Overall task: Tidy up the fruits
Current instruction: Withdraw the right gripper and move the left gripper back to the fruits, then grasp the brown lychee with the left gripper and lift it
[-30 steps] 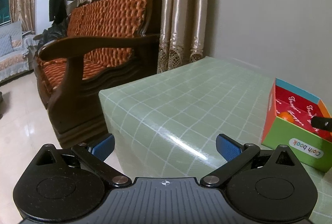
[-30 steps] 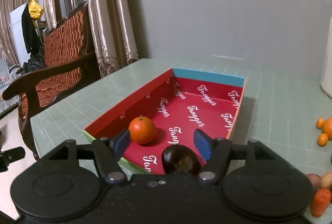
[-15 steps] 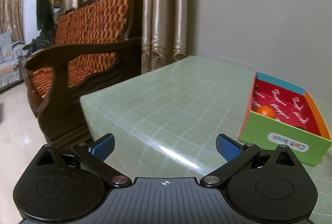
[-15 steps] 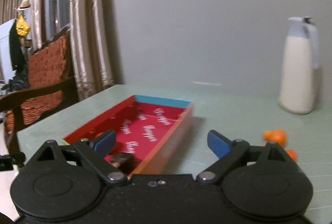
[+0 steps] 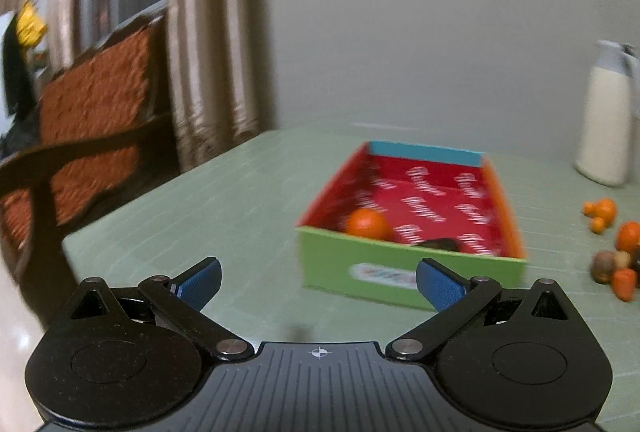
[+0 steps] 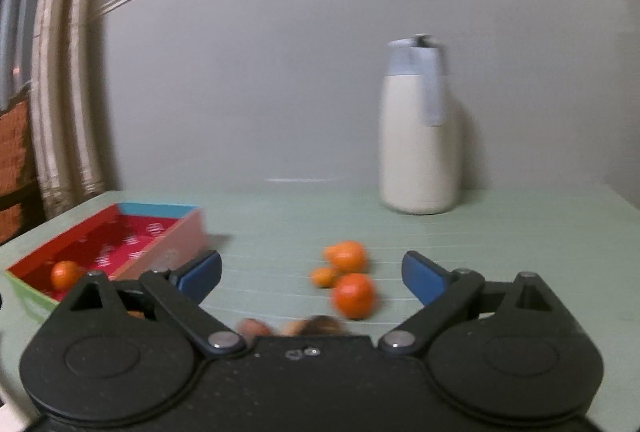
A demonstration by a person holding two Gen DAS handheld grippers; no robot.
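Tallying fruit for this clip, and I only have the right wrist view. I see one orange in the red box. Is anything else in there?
Observer: Yes. The left wrist view shows a dark fruit against the green near wall of the box, beside the orange.
Reviewer: Is the left gripper carrying anything?
Observer: No. The left gripper is open, with nothing between its fingers.
Reviewer: Any loose pieces I'm missing?
Observer: An orange-red, carrot-like piece lies on the table right of the box.

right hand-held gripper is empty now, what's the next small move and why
Probably ease the right hand-held gripper forward and down over the nearest orange. Its jaws have just been opening, stand wide with nothing between them, and that orange lies loose on the table just ahead, outside the red box.
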